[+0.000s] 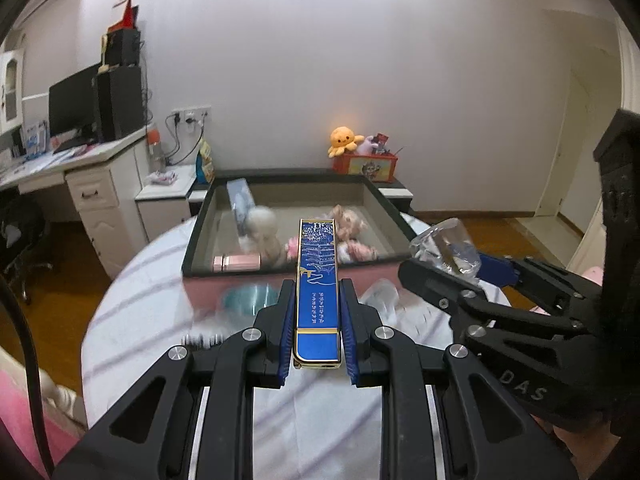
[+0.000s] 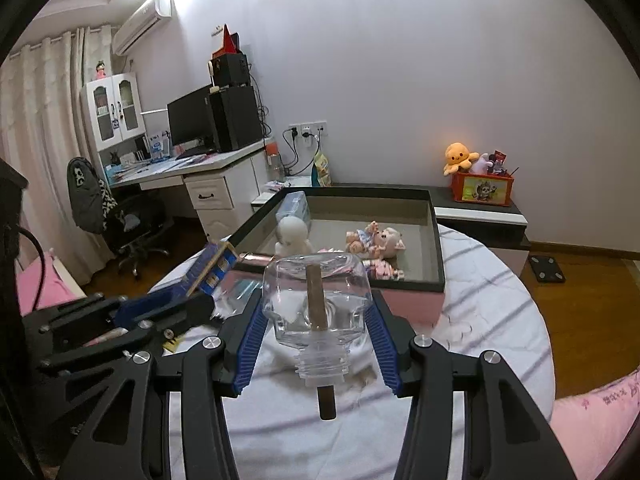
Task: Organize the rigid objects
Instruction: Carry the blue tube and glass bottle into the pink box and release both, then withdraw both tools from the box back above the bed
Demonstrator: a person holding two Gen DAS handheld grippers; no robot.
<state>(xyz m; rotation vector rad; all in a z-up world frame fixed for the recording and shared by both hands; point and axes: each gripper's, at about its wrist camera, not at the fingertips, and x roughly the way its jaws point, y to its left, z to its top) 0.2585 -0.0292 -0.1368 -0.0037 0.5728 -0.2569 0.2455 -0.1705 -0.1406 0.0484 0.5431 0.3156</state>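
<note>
My left gripper (image 1: pixel 317 288) is shut on a long flat blue case with gold trim (image 1: pixel 317 276), held lengthwise above the table and pointing at the box. In the right wrist view that blue case (image 2: pixel 212 268) sticks up at the left from the left gripper (image 2: pixel 196 300). My right gripper (image 2: pixel 316 300) is shut on a clear glass bottle (image 2: pixel 316 296) with a brown stick through its neck. The bottle (image 1: pixel 446 250) shows at the right of the left wrist view too. Ahead lies a shallow black-rimmed box (image 1: pixel 200 232) (image 2: pixel 438 248) holding dolls, a white figure and a pink tube.
The box rests on a round table with a white striped cloth (image 2: pixel 500 320). A teal round lid (image 1: pixel 250 298) lies on the cloth before the box. A white desk with a monitor (image 2: pixel 188 120) stands left; a red toy bin (image 2: pixel 482 188) sits on a low cabinet behind.
</note>
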